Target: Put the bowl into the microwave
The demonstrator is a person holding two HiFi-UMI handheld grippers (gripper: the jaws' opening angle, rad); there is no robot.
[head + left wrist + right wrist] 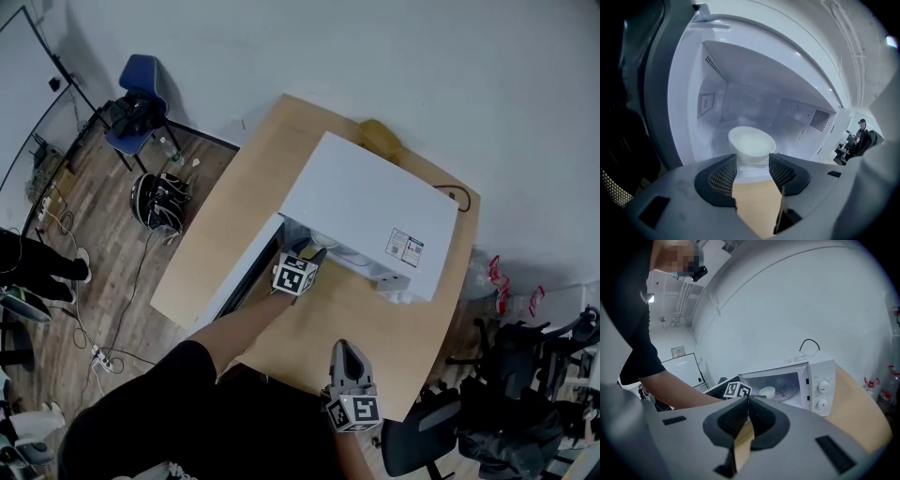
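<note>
The wooden table (375, 328) fills the middle of the head view, and the white microwave (366, 202) stands at its upper centre with its door (236, 284) swung open to the left. The left gripper (752, 171) reaches into the oven mouth, jaws spread and gripping nothing. The right gripper (747, 401) sits low in the frame above the table's near edge, jaws pressed together and empty. The white bowl (751, 143) rests inside the cavity, just beyond the left jaw tips.

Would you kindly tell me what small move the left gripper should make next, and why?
Probably draw the left gripper straight back out: the bowl already sits inside the microwave, just beyond the open jaws and not pinched, so nothing remains to carry.
</note>
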